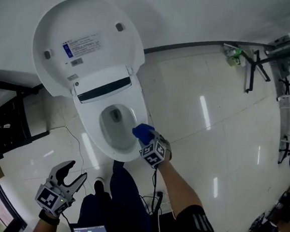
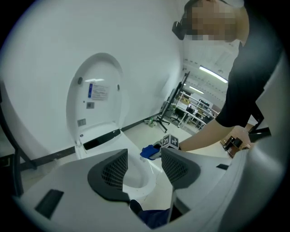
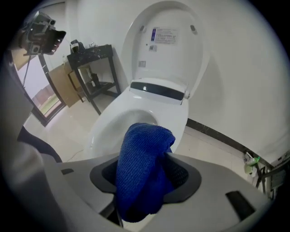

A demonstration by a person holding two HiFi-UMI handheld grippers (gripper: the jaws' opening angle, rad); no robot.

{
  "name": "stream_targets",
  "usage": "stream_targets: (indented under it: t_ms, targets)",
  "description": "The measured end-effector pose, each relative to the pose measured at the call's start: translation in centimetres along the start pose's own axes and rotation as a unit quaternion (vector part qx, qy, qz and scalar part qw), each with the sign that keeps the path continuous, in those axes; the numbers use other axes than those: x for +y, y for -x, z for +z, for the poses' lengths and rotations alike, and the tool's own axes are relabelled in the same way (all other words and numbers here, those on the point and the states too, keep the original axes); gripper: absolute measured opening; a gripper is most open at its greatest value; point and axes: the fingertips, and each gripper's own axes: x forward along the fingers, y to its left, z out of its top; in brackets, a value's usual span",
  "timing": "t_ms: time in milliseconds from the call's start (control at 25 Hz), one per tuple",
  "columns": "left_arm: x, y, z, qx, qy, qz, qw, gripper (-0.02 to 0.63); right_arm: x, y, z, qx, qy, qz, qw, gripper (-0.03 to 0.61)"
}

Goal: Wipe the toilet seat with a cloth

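A: L gripper [image 1: 74,172], what's it doing?

B: Nothing. Jaws wide, empty, held low by your leg [image 1: 122,199], well off the toilet. Prob so it's out of the way.

A: Seat [image 1: 92,129]?

B: Lid [image 1: 86,42] is up against the wall, so the seat's open to you.

A: Cloth [image 1: 142,132]?

B: Bunched in your R gripper [image 1: 148,138], jaws clamped on it, at the seat's front-right rim. The bunch sticks out past the jaws, I'd say so fabric, not plastic, meets the seat. Touching or just above, can't tell.
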Motion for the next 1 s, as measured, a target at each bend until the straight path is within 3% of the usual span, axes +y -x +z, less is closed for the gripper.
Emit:
stream_targets:
  t_ms: [200, 480, 680, 1000]
  targets:
    - [2.1, -4.6, -1.9, 0.014, 0.031, 0.001, 0.9994, 0.241, -1.2, -6.4, -0.6, 0.025, 0.096, 0.001, 0.995, 0.245]
    - [2.8, -7.8, -4.2, 0.031, 0.051, -0.015, 0.9981, 0.241, -0.2, -8.3, -2.2, 0.044, 0.152, 0.03, 0.987, 0.247]
    - [1.9, -8.2, -5.2, 0.034, 0.048, -0.029, 0.9978, 0.241, 3.0, -7.0, -5.6, 0.066, 0.114, 0.058, 0.99, 0.247]
    - [1.0, -5.8, -8.2, 0.042, 0.054, -0.033, 0.9971, 0.241, 12.9, -5.5, -9.9, 0.072, 0.012, 0.067, 0.995, 0.249]
